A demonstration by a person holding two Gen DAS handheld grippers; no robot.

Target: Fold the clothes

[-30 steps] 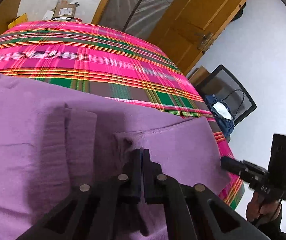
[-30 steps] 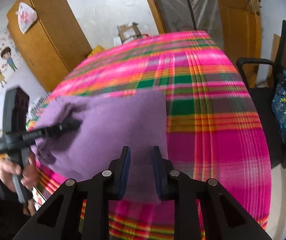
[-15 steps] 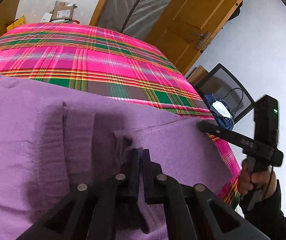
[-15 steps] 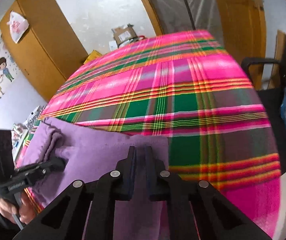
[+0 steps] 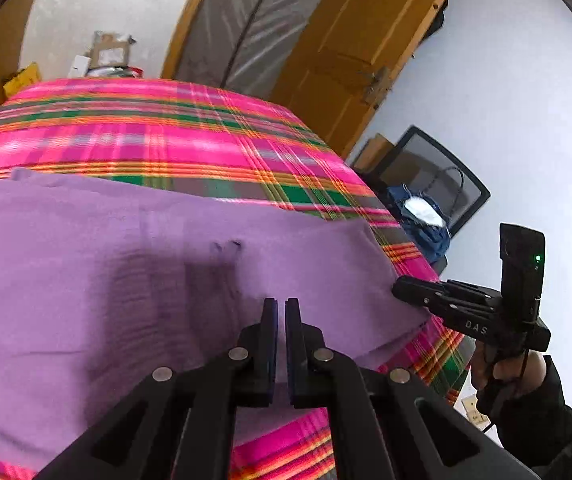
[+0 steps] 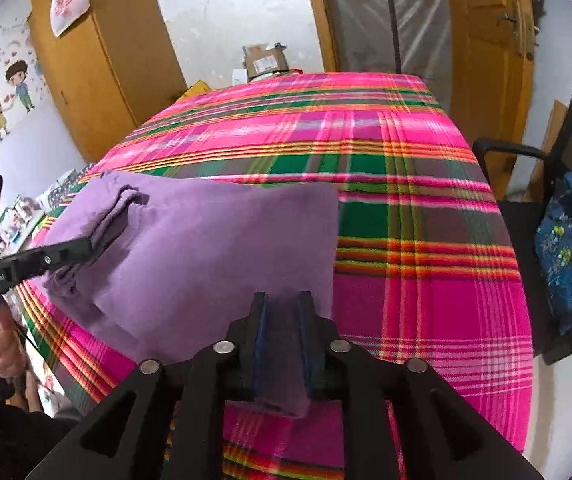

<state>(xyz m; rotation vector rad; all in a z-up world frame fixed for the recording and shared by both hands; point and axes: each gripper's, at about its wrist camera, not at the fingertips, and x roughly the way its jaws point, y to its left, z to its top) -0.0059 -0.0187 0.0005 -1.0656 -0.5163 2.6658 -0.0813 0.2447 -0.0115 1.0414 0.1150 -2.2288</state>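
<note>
A: Purple knit garment (image 6: pixel 214 248), folded into a rough rectangle, lies on the near part of the plaid bedspread (image 6: pixel 405 168), close to its near edge.
B: Layers?
A: Stacked folds show at its left end in the right wrist view, edges slightly stepped. Top surface mostly flat, a few creases.
B: Left gripper (image 5: pixel 280 308)?
A: Fingers nearly together, a thin slit between the pads. Nothing visible in the slit. It sits over the near part of the garment. From the right wrist view its tip (image 6: pixel 82 249) sits at the stacked left edge; I cannot tell whether it touches the fabric.
B: Right gripper (image 6: pixel 282 304)?
A: Fingers parted with a clear gap, purple fabric visible between them. They straddle the garment's near right corner, which hangs over toward the camera. Not closed on the fabric. In the left wrist view the tip (image 5: pixel 405 290) is at the right edge of the cloth.
B: Hands?
A: Right hand (image 5: pixel 505 368) wraps the handle, dark sleeve behind it. Left hand (image 6: pixel 2 344) is partly visible at the frame edge, on its handle.
B: Surroundings?
A: Black chair (image 6: pixel 525 184) right of the bed with a blue bag (image 6: pixel 569 256) on it, wooden door (image 6: pixel 489 40) behind, wooden wardrobe (image 6: pixel 102 52) at left.
</note>
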